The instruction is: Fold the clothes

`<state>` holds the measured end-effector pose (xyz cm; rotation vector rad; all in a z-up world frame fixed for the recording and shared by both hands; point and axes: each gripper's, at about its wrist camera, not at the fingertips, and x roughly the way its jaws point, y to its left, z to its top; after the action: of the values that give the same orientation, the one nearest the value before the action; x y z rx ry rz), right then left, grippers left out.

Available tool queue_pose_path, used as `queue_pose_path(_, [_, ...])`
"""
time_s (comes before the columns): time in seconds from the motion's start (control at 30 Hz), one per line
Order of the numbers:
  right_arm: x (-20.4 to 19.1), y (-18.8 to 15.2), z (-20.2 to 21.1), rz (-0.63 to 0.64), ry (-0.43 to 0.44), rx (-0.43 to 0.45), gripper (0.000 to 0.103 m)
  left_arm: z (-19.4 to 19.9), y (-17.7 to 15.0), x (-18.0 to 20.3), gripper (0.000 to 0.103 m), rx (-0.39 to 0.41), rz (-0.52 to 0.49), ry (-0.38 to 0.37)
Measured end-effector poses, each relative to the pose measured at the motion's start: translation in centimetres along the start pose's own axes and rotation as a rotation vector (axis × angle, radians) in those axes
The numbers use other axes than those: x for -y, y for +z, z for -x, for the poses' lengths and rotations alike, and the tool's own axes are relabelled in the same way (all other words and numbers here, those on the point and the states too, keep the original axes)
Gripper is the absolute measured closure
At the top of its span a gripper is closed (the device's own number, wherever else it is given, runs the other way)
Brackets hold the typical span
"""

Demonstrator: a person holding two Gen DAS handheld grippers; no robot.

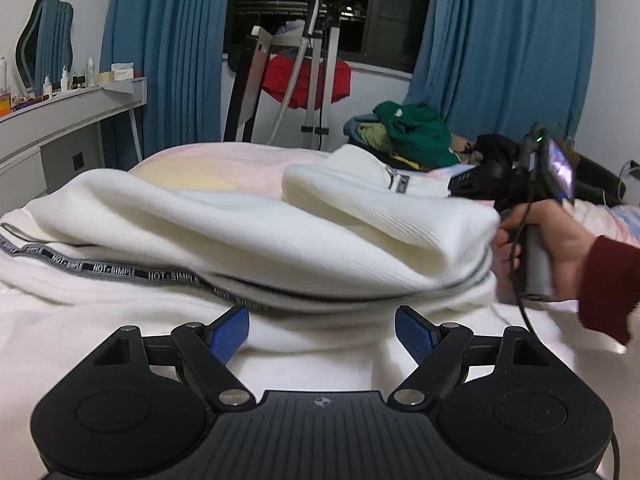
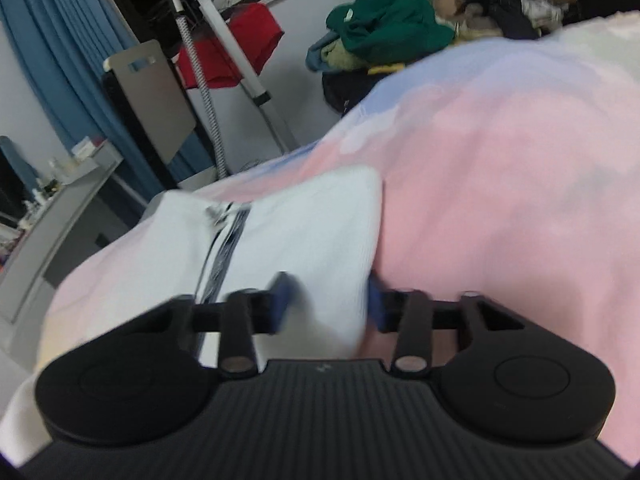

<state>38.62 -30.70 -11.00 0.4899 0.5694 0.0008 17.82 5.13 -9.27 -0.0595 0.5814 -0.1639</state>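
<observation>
Left wrist view: the left gripper (image 1: 322, 330) hung over the bed (image 1: 224, 168) with its blue fingers (image 1: 230, 334) spread wide and nothing between them. Just beyond lay the white jacket (image 1: 248, 232), folded over itself on the bed, its lettered grey tape running along the near edge. At the jacket's right end a hand (image 1: 556, 240) in a dark red sleeve (image 1: 610, 280) gripped the handle of the right gripper, whose fingers were hidden behind the cloth. Behind the jacket stood a steamer (image 1: 320, 60) by the dark window, with blue curtains (image 1: 168, 52) on both sides and a green garment (image 1: 412, 128) heaped to its right.

Right wrist view, blurred: the right gripper (image 2: 328, 304) stood narrowed on a corner of the jacket (image 2: 304, 232), white cloth filling the gap between its fingers (image 2: 282, 300). The jacket's zip ran left of the gripper; pink bedding (image 2: 500, 184) lay to its right.
</observation>
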Motion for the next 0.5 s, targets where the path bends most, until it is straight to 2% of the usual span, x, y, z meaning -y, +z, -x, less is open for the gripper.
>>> queue_pose_path(0.03, [0.0,0.3,-0.3,0.005,-0.008,0.013,0.094,-0.4,0.1,-0.3,0.021,0.008,0.004,-0.001])
queue_pose_path(0.07, [-0.1,0.6,-0.5,0.01,-0.017,0.026,0.096,-0.6,0.3,-0.3,0.021,0.01,0.006,-0.004])
queue_pose_path(0.27, [-0.2,2.5,-2.1,0.041,-0.066,0.102,0.097,-0.9,0.9,-0.5,0.021,0.011,0.023,-0.016])
queue_pose_path(0.37, [2.3,4.5,1.0,0.003,-0.147,0.179,0.097,-0.2,1.0,-0.5,0.021,0.017,0.023,-0.01])
queue_pose_path(0.5, [8.1,7.1,5.8,-0.06,-0.298,0.271,0.097,0.7,1.2,-0.3,0.021,0.031,0.014,-0.003])
